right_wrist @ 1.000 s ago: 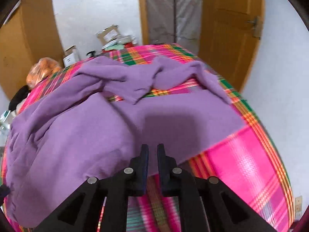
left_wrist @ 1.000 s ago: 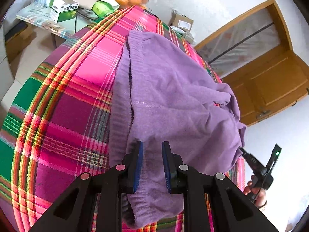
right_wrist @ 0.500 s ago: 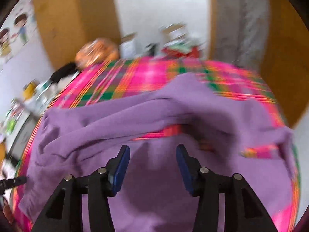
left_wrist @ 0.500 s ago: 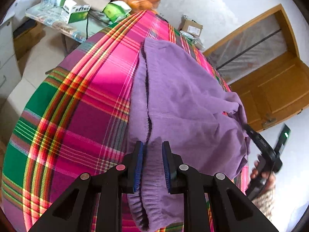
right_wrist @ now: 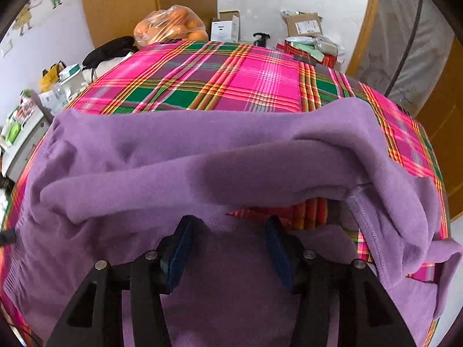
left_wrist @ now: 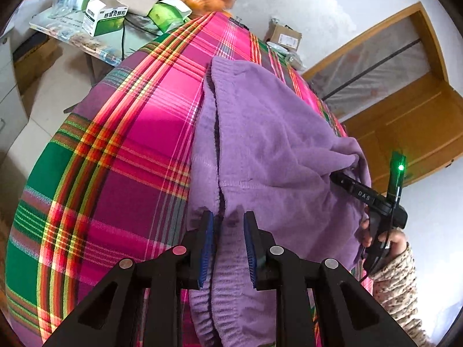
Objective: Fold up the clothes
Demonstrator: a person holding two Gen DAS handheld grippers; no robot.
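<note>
1. Left gripper [left_wrist: 228,231]: jaws narrow and opening slightly; the ribbed hem of the purple garment [left_wrist: 275,144] sits between the blue pads, at the near edge of the plaid cloth [left_wrist: 130,144]. Whether the pads press on it, I cannot tell.
2. Right gripper [right_wrist: 228,240]: jaws wide, hovering over purple fabric; nothing pinched between the pads.
3. Left view: a hand [left_wrist: 385,240] in a patterned sleeve holds the right gripper at the garment's right side.
4. Garment lies rumpled across the cloth, a folded ridge [right_wrist: 202,173] running side to side; bare plaid beyond it.
5. Past the far edge: bag of oranges [right_wrist: 170,26], cardboard boxes [right_wrist: 303,24], wooden door [left_wrist: 411,121].
</note>
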